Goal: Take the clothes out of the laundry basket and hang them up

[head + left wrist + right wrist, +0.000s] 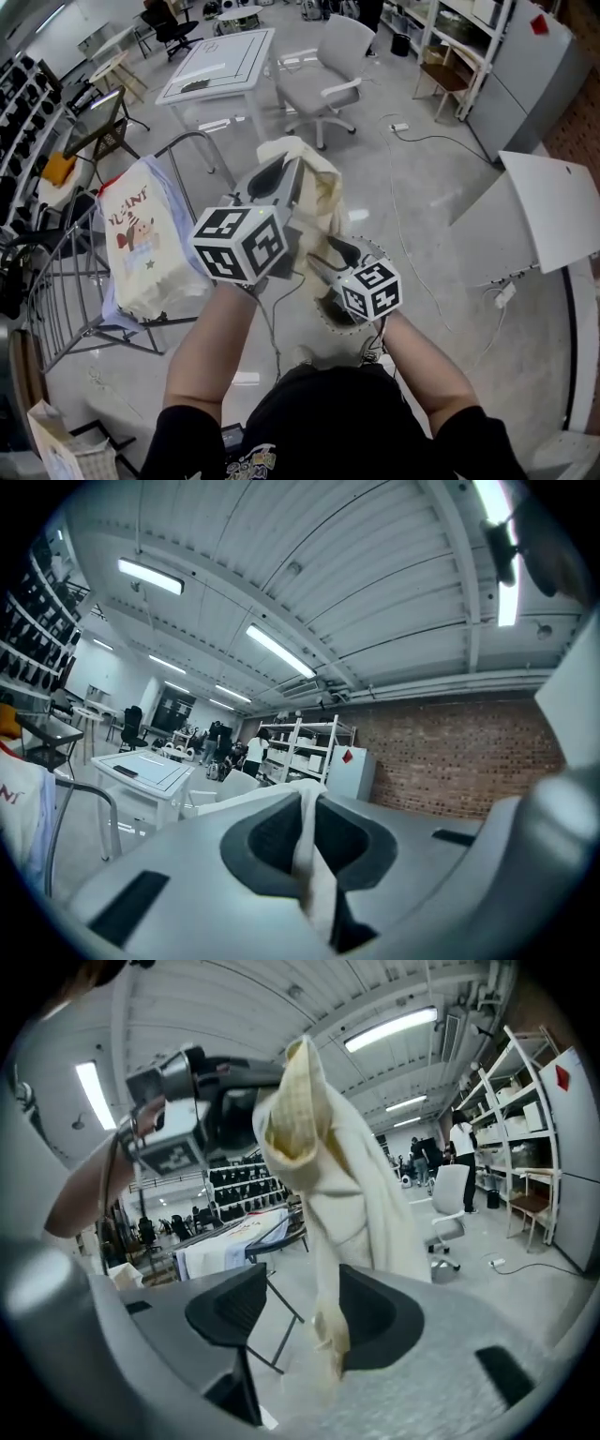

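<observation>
A cream garment (319, 192) hangs bunched in the air in front of me. My left gripper (279, 176) is shut on its top edge; in the left gripper view a thin fold of the cloth (307, 841) is pinched between the dark pads. My right gripper (328, 255) is lower and to the right, jaws wide open. In the right gripper view the garment (352, 1194) dangles between the pads, its lower tip brushing the right-hand one, not squeezed. The left gripper (178, 1119) shows there at the upper left. The round laundry basket (330, 317) is mostly hidden beneath my right gripper.
A metal drying rack (66, 281) stands at the left with a printed white shirt (141, 239) draped over it. Farther off are a white table (220, 61) and a grey office chair (323, 80). A white panel (548, 206) and cables lie on the floor at right.
</observation>
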The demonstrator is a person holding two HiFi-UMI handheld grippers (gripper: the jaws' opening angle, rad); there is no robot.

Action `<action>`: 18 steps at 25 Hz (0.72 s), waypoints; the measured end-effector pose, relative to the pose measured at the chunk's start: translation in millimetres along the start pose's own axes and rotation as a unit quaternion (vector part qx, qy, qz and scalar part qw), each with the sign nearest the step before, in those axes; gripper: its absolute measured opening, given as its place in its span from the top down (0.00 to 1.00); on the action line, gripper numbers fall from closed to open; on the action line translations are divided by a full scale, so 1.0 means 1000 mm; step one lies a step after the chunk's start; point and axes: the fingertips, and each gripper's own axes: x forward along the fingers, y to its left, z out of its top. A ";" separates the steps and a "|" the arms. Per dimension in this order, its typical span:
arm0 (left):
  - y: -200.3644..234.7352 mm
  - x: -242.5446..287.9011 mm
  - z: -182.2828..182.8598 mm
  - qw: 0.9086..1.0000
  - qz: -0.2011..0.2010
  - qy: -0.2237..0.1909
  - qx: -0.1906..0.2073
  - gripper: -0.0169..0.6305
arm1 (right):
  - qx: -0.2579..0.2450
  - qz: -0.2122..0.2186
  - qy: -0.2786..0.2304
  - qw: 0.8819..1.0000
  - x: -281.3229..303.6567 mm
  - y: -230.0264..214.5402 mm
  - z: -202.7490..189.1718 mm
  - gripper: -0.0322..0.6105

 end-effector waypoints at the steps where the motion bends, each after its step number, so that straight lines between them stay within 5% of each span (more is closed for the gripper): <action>1: -0.002 -0.002 0.005 1.000 -0.005 -0.003 0.001 0.94 | 0.004 -0.009 0.007 1.000 0.009 0.001 -0.006 0.56; 8: -0.010 -0.024 0.033 0.999 -0.036 -0.017 -0.004 0.94 | 0.015 -0.075 0.041 0.996 0.052 -0.019 -0.031 0.53; 12: 0.006 -0.037 0.040 0.999 -0.029 -0.024 -0.004 0.94 | 0.030 -0.088 0.028 0.995 0.058 -0.023 -0.024 0.93; 18: 0.061 -0.060 0.041 0.997 0.041 -0.036 0.045 0.94 | 0.036 -0.017 0.006 0.999 0.043 -0.004 -0.006 0.93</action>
